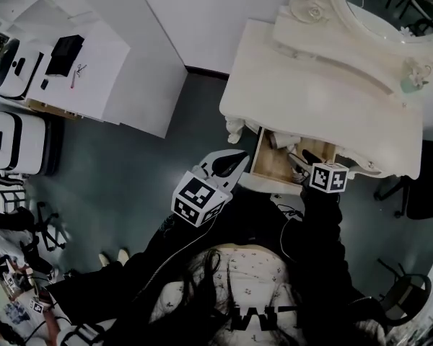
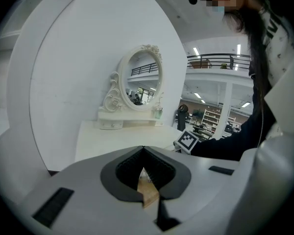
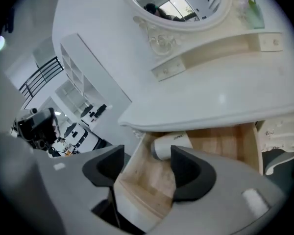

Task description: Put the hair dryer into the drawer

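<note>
Down in the open wooden drawer [image 3: 220, 143] of the dressing table [image 3: 225, 97]: white hair dryer [image 3: 172, 145], lying at the back, partly under the tabletop. Looks light, rigid, smooth-shelled and likely slippery, apt to crack if dropped; best pinched across the barrel or handle. Above it, right gripper [image 3: 147, 156] spread wide, empty; left gripper [image 2: 143, 150] pressed together, holding nothing.
</note>
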`<control>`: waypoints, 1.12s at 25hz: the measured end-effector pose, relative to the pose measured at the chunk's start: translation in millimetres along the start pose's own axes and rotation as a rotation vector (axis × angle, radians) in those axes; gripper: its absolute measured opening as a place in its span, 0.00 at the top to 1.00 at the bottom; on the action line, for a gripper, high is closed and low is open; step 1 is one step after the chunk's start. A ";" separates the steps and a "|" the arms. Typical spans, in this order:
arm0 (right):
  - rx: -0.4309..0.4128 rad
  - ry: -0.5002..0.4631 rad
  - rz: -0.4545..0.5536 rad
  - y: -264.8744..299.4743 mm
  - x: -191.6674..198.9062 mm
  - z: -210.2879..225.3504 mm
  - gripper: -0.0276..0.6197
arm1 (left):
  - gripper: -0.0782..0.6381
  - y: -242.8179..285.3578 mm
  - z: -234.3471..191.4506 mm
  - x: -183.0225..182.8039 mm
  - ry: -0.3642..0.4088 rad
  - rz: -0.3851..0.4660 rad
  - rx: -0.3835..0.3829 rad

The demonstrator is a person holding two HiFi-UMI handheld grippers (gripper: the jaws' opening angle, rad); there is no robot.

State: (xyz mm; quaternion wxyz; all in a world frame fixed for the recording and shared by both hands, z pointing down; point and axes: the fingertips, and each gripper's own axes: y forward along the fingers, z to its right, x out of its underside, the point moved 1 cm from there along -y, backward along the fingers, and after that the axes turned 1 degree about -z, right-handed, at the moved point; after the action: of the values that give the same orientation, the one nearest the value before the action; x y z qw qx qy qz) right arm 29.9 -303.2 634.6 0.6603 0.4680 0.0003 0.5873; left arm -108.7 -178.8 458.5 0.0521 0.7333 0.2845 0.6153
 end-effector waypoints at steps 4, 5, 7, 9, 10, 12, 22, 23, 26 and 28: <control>-0.035 -0.011 0.148 -28.5 -21.4 -45.3 0.48 | 0.91 1.4 2.1 -1.7 0.018 0.005 0.048; -0.044 -0.005 0.184 -34.8 -25.3 -55.9 0.48 | 0.91 1.7 3.4 -2.1 0.023 0.006 0.062; -0.061 0.024 0.256 -45.2 -31.3 -75.9 0.48 | 0.91 1.2 5.7 -2.6 0.033 0.007 0.089; -0.065 0.056 0.319 -52.2 -34.6 -93.8 0.48 | 0.91 -1.3 6.8 -2.4 0.041 0.009 0.113; -0.065 0.063 0.339 -54.4 -34.5 -102.5 0.49 | 0.91 -3.0 7.0 -2.1 0.044 0.010 0.125; -0.062 0.057 0.357 -57.2 -32.1 -119.8 0.49 | 0.91 -7.3 7.2 -1.5 0.054 0.013 0.148; -0.005 0.062 0.547 -87.1 -6.7 -200.2 0.70 | 0.91 -52.0 5.2 26.1 0.090 -0.003 0.266; 0.002 0.067 0.564 -89.5 -3.9 -205.5 0.72 | 0.91 -55.3 5.1 28.6 0.092 -0.003 0.281; 0.015 0.074 0.585 -93.7 8.3 -221.1 0.75 | 0.91 -62.9 6.5 35.6 0.102 -0.006 0.321; 0.031 0.065 0.582 -95.6 18.6 -229.2 0.76 | 0.91 -66.0 11.2 38.3 0.110 -0.005 0.347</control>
State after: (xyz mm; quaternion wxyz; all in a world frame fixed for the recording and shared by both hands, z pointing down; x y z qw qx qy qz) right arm -16.3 -135.0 456.9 0.4566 0.4394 -0.1037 0.7666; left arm -118.4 -102.3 461.1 -0.0893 0.6959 0.3904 0.5961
